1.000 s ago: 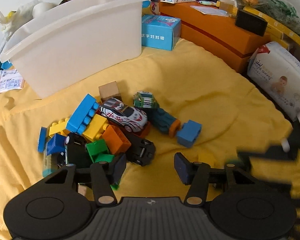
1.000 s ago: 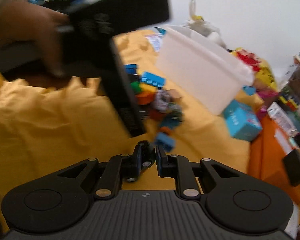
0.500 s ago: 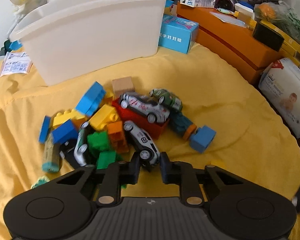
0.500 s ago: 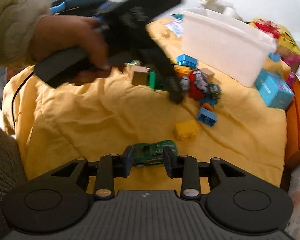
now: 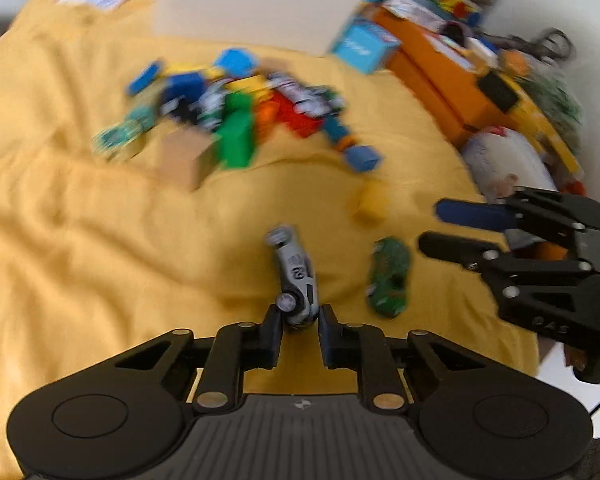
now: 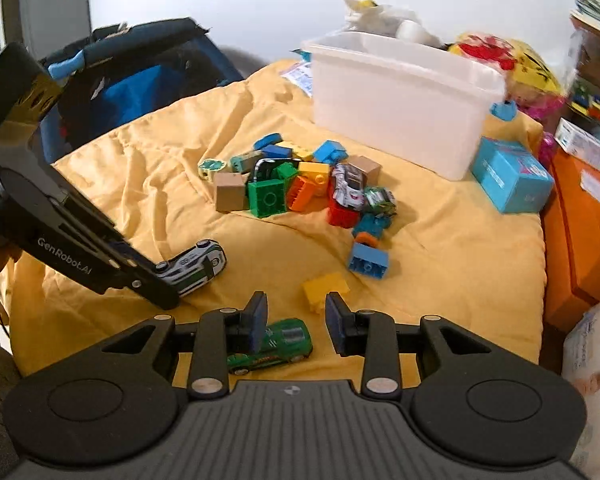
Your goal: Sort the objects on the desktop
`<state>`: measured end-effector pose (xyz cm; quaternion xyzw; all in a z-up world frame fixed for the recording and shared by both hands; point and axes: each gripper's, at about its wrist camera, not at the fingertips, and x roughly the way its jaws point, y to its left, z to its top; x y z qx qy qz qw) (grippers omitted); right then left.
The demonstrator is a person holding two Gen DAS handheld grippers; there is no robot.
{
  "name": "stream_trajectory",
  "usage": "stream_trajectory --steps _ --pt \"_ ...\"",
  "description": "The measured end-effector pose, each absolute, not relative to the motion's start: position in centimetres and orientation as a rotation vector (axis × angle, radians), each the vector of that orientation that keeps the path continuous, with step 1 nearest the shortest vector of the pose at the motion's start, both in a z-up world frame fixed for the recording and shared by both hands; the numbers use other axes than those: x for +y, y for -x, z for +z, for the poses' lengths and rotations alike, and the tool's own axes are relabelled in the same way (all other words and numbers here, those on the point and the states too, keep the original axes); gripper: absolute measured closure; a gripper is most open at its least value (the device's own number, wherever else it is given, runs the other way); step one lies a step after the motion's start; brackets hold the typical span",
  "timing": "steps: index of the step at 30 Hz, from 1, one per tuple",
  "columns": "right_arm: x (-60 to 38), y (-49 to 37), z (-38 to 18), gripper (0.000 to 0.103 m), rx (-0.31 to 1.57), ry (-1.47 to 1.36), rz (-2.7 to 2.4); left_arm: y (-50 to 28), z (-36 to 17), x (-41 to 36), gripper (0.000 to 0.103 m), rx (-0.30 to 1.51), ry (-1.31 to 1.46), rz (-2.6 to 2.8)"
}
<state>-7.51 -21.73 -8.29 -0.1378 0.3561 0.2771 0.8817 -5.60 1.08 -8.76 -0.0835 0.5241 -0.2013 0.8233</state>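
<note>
Both wrist views (angled downward) share toy pile (image 5: 244, 108).

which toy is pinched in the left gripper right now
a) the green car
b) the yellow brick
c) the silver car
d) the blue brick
c: the left gripper has its fingertips closed on the rear end of the silver car, while the green car lies loose on the yellow cloth between the open fingers of the right gripper.
</note>
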Motion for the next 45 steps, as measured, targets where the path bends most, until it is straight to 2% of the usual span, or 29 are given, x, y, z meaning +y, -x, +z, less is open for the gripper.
stream_trajectory --steps 4,10,12,13,14,18,20,21,24,31,33,36,40,44,45 --pt "-20.9 7.5 -8.3 0.063 0.743 0.316 0.570 6.5 -7.3 1.6 0.070 1.044 0.114 -0.364" --pt "-22.1 6.2 -8.4 0.063 0.911 0.152 0.437 6.8 -6.3 -0.6 0.061 0.977 -0.067 -0.369" --pt "-22.1 6.5 -8.4 0.056 0.962 0.098 0.419 6.6 -6.6 -1.2 0.061 0.982 -0.098 -0.362" --pt "-21.9 6.8 -8.5 0.043 0.982 0.076 0.403 6.6 -6.8 -1.4 0.061 0.983 -0.106 -0.361" --pt "-21.6 7.0 -8.7 0.036 1.005 0.064 0.384 6.4 -6.9 -1.6 0.061 0.983 -0.113 -0.358" --pt "-20.3 7.2 -9.6 0.036 1.050 0.034 0.357 5.8 -7.8 -2.4 0.056 0.994 -0.150 -0.365" --pt "-19.7 7.0 -9.9 0.040 1.047 0.047 0.354 5.3 -8.3 -2.2 0.063 1.017 -0.125 -0.356" --pt "-19.4 6.7 -10.2 0.043 1.050 0.058 0.347 5.1 -8.4 -1.9 0.071 1.026 -0.109 -0.337" --pt "-18.6 6.3 -10.9 0.050 1.064 0.112 0.339 4.9 -8.4 -1.4 0.071 1.037 -0.100 -0.349" --pt "-18.4 8.3 -10.7 0.050 0.925 0.497 0.488 5.4 -7.7 -0.9 0.071 1.043 -0.152 -0.375" --pt "-18.7 7.7 -10.6 0.049 0.942 0.470 0.432 5.3 -7.8 -0.4 0.070 1.055 -0.120 -0.361" --pt "-19.9 6.5 -10.0 0.046 1.009 0.253 0.351 5.3 -7.8 0.4 0.070 1.079 -0.040 -0.365" --pt "-20.2 5.3 -11.2 0.046 1.073 0.094 0.249 5.6 -8.5 0.2 0.071 1.084 -0.064 -0.364" --pt "-19.1 6.1 -11.5 0.069 1.030 0.193 0.271 5.7 -8.4 0.1 0.071 1.072 -0.088 -0.378" --pt "-19.3 6.3 -11.4 0.069 1.029 0.204 0.277 5.6 -8.2 0.3 0.072 1.069 -0.080 -0.378"
